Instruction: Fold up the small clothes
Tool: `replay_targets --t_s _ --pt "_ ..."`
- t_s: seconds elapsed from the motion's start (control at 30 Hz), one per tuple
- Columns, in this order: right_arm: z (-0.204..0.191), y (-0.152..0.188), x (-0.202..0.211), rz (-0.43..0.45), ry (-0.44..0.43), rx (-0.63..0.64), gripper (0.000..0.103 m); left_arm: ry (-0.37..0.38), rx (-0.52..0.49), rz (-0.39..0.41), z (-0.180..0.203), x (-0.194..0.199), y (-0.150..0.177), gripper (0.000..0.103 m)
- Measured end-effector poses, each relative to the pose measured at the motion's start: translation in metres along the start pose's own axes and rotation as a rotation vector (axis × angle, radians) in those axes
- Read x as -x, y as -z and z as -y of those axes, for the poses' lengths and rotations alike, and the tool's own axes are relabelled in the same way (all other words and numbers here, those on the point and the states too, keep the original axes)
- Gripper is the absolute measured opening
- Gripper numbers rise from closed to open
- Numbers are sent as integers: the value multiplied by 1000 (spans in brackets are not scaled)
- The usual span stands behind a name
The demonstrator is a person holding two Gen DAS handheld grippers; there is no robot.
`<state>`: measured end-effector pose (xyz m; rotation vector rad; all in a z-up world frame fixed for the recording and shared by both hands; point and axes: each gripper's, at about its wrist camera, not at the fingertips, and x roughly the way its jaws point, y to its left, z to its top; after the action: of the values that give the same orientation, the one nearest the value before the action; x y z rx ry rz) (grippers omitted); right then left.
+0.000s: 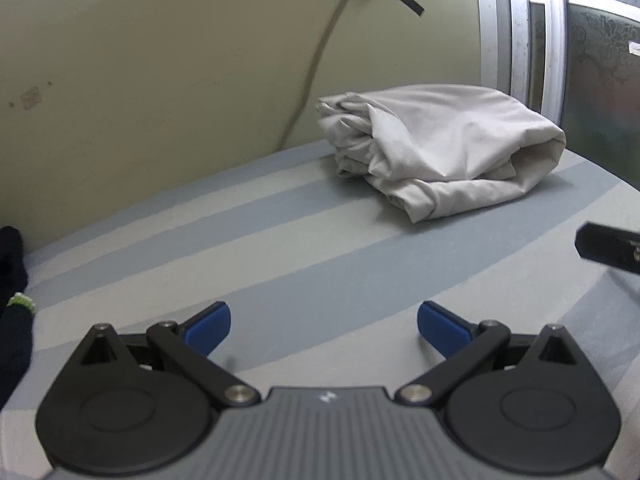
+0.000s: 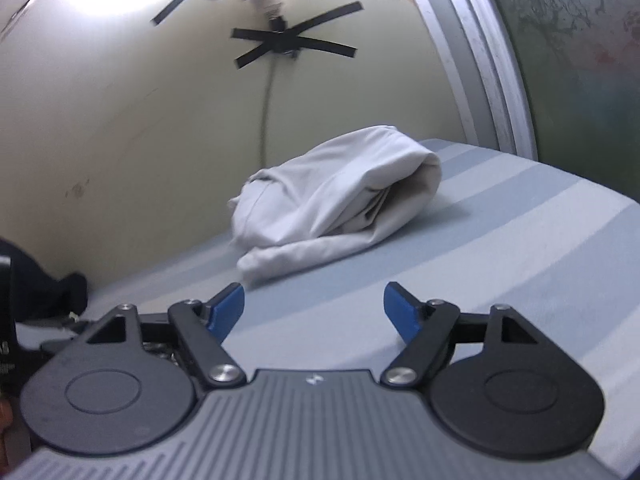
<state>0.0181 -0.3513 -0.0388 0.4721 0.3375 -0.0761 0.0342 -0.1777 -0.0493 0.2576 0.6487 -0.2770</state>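
A light grey garment point(image 1: 436, 148) lies folded in a thick bundle on the striped surface point(image 1: 280, 256), close to the wall. It also shows in the right wrist view point(image 2: 340, 204). My left gripper point(image 1: 324, 322) is open and empty, well short of the bundle. My right gripper point(image 2: 314, 306) is open and empty, just in front of the bundle's near edge. A dark part of the right gripper point(image 1: 612, 250) shows at the right edge of the left wrist view.
A dark garment point(image 1: 14, 304) lies at the left edge; it also shows in the right wrist view point(image 2: 52, 288). A cable point(image 1: 320, 56) taped to the yellowish wall hangs behind the bundle. A metal door frame point(image 1: 520, 32) stands at the right.
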Motion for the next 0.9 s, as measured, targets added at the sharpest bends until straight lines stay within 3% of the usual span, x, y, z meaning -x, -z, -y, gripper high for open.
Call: replay_targets --t_s 0.2,0.33,0.53,0.9 --pt "-5 13 10 -25 35 -27 85 -59 23 38 -3 -5 -6 103" --pt "-2 17 11 -17 74 -50 85 5 70 29 -13 -5 -7 103" --pt "4 18 14 -3 96 -98 85 29 108 -21 -19 -13 -8 103" --pt "1 19 15 -5 99 -63 85 24 97 -37 -17 -14 -7 103"
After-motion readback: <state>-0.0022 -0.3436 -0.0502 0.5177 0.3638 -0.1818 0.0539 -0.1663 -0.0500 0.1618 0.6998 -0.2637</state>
